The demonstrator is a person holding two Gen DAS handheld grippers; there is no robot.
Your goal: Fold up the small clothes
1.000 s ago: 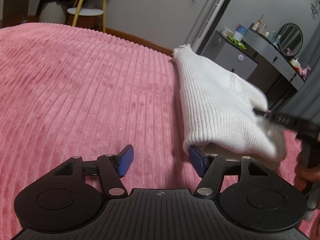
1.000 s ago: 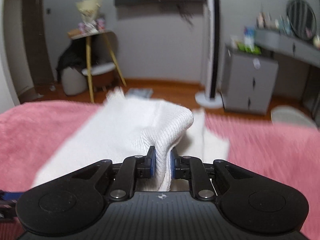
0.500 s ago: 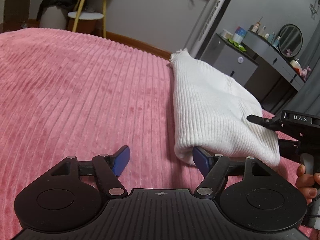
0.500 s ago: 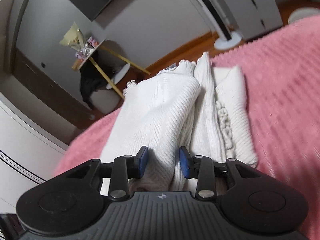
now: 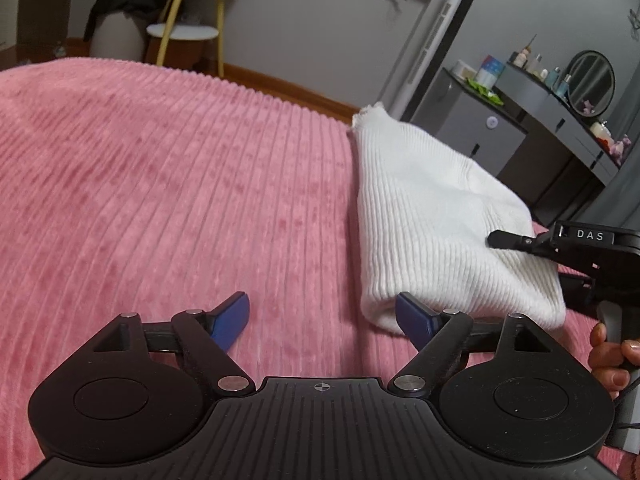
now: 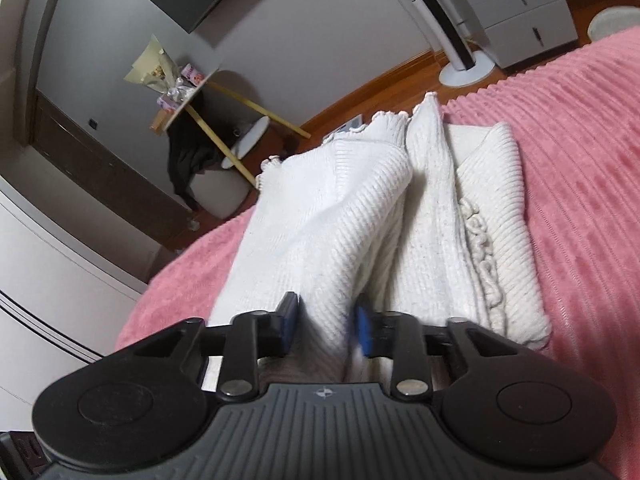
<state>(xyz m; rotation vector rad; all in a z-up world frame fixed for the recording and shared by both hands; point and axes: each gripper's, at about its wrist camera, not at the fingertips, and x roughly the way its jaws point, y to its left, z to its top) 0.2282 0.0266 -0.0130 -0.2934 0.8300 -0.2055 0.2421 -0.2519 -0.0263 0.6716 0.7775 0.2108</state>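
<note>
A white ribbed knit garment (image 5: 436, 216) lies folded on the pink bedspread (image 5: 160, 184). My left gripper (image 5: 324, 318) is open and empty, low over the bedspread, its right finger touching the garment's near fold. My right gripper (image 6: 326, 322) is open, its blue pads on either side of a raised fold of the garment (image 6: 332, 216) without pinching it. The right gripper also shows in the left wrist view (image 5: 560, 244), resting on the garment's right side.
The bed's far edge (image 5: 240, 84) drops to a wooden floor. Beyond it stand a yellow-legged side table (image 5: 180, 32), a white tower fan (image 6: 452, 40) and a grey cabinet (image 5: 476, 136). The bedspread stretches left of the garment.
My right gripper has opened and let go of the garment fold, which has settled onto the pile. My left gripper stayed open and shifted slightly.
</note>
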